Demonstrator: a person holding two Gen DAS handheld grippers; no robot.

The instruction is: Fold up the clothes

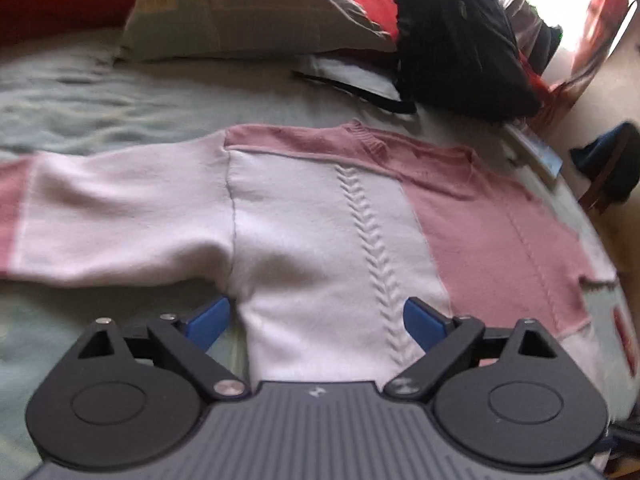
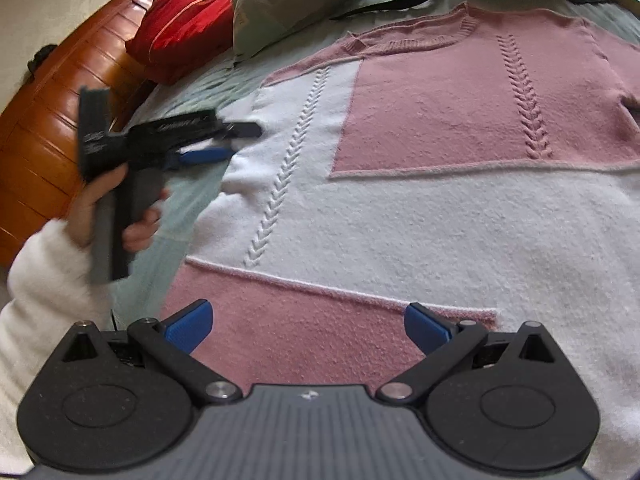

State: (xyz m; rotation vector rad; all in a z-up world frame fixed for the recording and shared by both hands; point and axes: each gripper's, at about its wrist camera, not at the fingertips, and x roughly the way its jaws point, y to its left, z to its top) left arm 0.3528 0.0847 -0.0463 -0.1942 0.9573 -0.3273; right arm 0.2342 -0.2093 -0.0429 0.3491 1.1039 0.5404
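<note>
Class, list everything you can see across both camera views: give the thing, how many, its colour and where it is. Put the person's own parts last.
sweater: one, pink and white, spread flat on the bed
bedsheet: one, pale green, under the sweater
pillow: one, beige, at the head of the bed
red cushion: one, red, beside the pillow
black bag: one, black, right of the pillow
headboard: one, orange-brown wood, behind the red cushion
left gripper: open, over the sweater's white side
right gripper: open, over the hem
hand: one, white sleeve, holding the left gripper
</note>
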